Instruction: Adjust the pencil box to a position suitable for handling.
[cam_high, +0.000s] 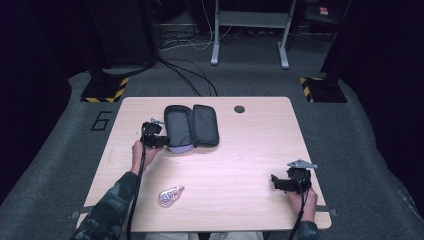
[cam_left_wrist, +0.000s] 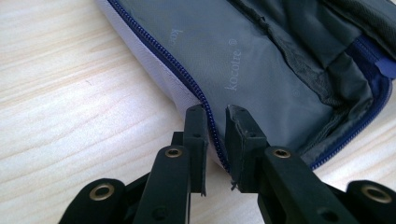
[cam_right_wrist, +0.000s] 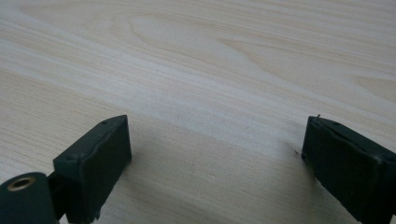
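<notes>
The open grey fabric pencil case with a blue zipper (cam_high: 191, 127) lies spread flat at the far left-centre of the pale wooden table (cam_high: 240, 165), long axis running away from the person. The left gripper (cam_left_wrist: 215, 122) sits at its near-left edge, jaws almost closed astride the zipper rim; whether the pads press it I cannot tell. The right gripper (cam_right_wrist: 215, 154), well apart, rests with jaws wide and empty.

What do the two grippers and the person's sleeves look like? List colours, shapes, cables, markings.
Both are black. The left gripper has two flat, blocky jaws on arms fixed with brass-coloured rivets. The right gripper has plain rectangular black pads. In the high view, a grey three-cornered plate tops the right one, and a black cable trails from each. The left sleeve is camouflage-patterned.
</notes>
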